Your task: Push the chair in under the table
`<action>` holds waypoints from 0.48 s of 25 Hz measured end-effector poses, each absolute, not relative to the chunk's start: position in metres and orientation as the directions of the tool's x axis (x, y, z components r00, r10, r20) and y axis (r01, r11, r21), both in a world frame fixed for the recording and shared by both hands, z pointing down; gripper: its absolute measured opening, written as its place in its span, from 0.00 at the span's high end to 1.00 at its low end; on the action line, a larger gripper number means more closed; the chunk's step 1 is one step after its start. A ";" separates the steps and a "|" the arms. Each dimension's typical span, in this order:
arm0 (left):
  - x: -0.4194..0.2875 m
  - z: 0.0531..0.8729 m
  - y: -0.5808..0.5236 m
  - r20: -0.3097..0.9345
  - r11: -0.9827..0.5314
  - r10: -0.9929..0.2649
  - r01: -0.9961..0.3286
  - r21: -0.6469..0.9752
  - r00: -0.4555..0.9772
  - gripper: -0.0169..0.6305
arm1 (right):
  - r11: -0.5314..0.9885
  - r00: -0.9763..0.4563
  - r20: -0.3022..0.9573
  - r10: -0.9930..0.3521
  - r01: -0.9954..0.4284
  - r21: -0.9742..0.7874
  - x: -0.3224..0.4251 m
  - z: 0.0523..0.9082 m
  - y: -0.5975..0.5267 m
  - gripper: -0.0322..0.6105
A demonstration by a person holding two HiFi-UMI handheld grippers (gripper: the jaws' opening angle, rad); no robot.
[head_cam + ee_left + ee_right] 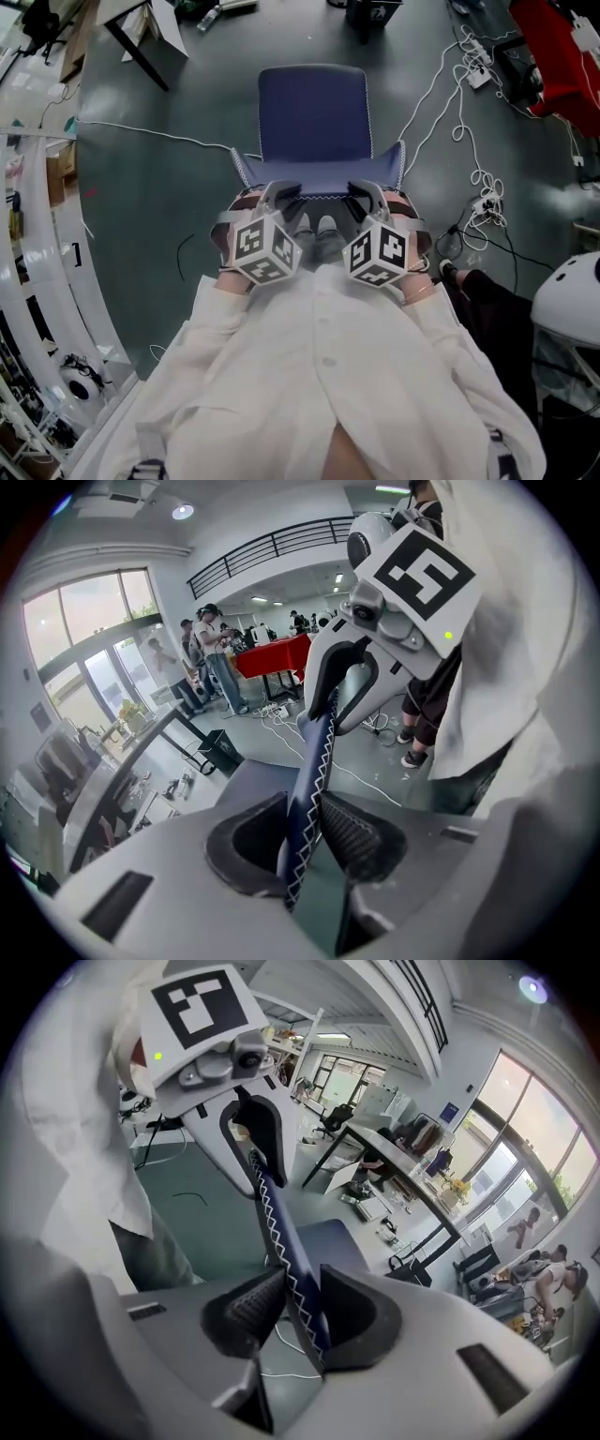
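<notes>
A blue chair (314,108) stands on the grey floor in front of me, its seat facing away. The zigzag-stitched top edge of its backrest (319,180) lies just below my hands. My left gripper (281,191) sits on the left part of that edge and my right gripper (367,191) on the right part. In the left gripper view the backrest edge (314,761) runs between the pads of the left gripper (305,841), which press on it. In the right gripper view the same edge (281,1232) is pinched by the right gripper (295,1312).
A dark-legged table (136,47) stands at the far left beyond the chair. Cables and a power strip (478,75) trail over the floor on the right, near a red object (562,56). A white curved structure (37,281) lines the left side. Another person's leg (487,291) is close on the right.
</notes>
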State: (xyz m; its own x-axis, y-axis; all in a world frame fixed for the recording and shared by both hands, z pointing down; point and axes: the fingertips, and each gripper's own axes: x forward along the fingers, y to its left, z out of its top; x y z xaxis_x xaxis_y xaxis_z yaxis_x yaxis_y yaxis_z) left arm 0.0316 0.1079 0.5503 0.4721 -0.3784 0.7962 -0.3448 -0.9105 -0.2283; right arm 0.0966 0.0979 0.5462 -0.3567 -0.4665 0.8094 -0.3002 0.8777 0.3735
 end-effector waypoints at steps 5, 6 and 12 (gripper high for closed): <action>0.035 0.549 0.103 0.791 -0.922 -0.349 -0.336 -0.194 0.502 0.80 | 0.878 -0.344 0.821 -0.455 -0.327 0.349 0.100 0.545 0.093 0.74; 0.036 0.549 0.102 0.791 -0.925 -0.341 -0.332 -0.186 0.507 0.80 | 0.879 -0.343 0.824 -0.451 -0.330 0.344 0.101 0.545 0.092 0.74; 0.039 0.549 0.101 0.811 -0.940 -0.301 -0.299 -0.164 0.502 0.80 | 0.877 -0.340 0.827 -0.447 -0.346 0.333 0.103 0.545 0.090 0.74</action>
